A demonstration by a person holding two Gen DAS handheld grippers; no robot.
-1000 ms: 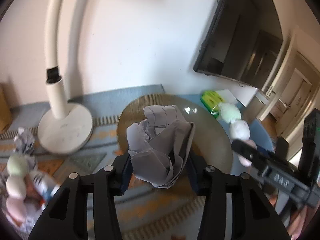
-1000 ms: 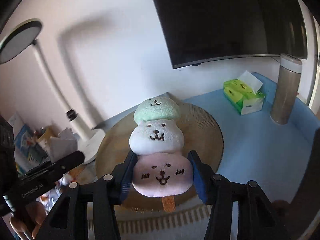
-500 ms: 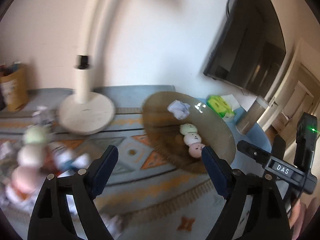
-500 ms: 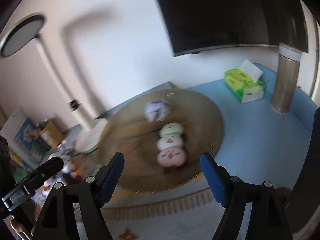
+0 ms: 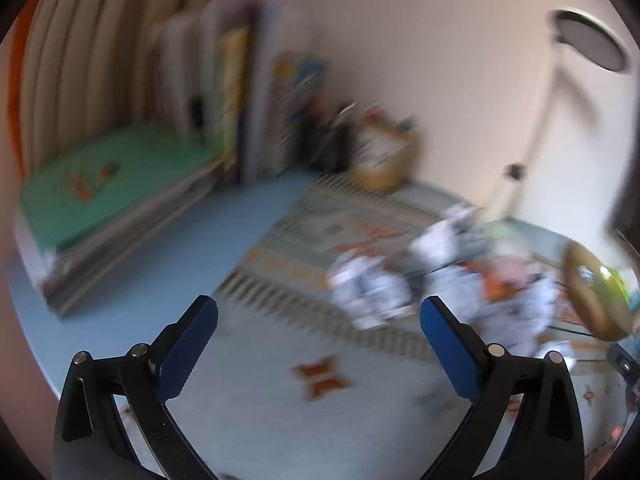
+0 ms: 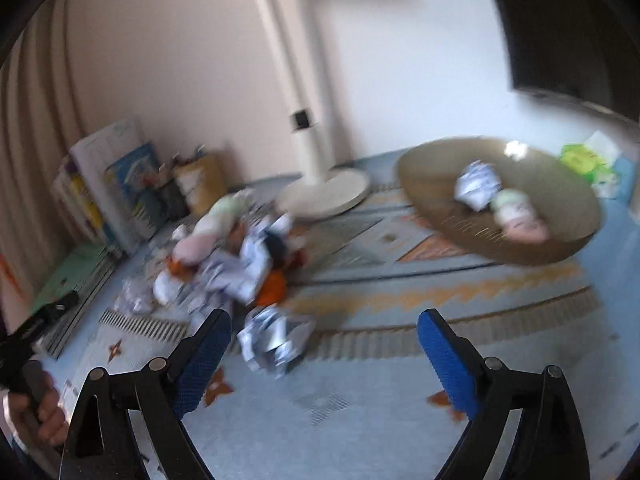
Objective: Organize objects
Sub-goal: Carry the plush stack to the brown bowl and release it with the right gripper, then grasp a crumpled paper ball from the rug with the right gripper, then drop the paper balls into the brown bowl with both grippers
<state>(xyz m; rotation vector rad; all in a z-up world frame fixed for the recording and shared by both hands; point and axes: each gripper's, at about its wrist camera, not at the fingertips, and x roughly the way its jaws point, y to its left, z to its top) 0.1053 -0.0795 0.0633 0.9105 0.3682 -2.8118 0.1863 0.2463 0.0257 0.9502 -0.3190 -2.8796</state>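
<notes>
Both grippers hang empty over the rug (image 6: pixel 360 400), the left gripper (image 5: pixel 318 344) and right gripper (image 6: pixel 324 350) spreading their jaws. A paper ball (image 6: pixel 478 188) and plush skewer (image 6: pixel 518 216) lie in the woven tray (image 6: pixel 432 172); more paper balls (image 6: pixel 236 276) sit heaped left.

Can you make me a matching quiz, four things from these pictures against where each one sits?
Things:
1. dango plush
2. lamp
3. books
4. tissue box

Places:
A. upright against the wall at far left
B. inside the woven tray, beside a paper ball
C. behind the tray, at far right
D. base on the rug between the pile and the tray

Pairs: 1-B, 2-D, 3-A, 4-C
</notes>
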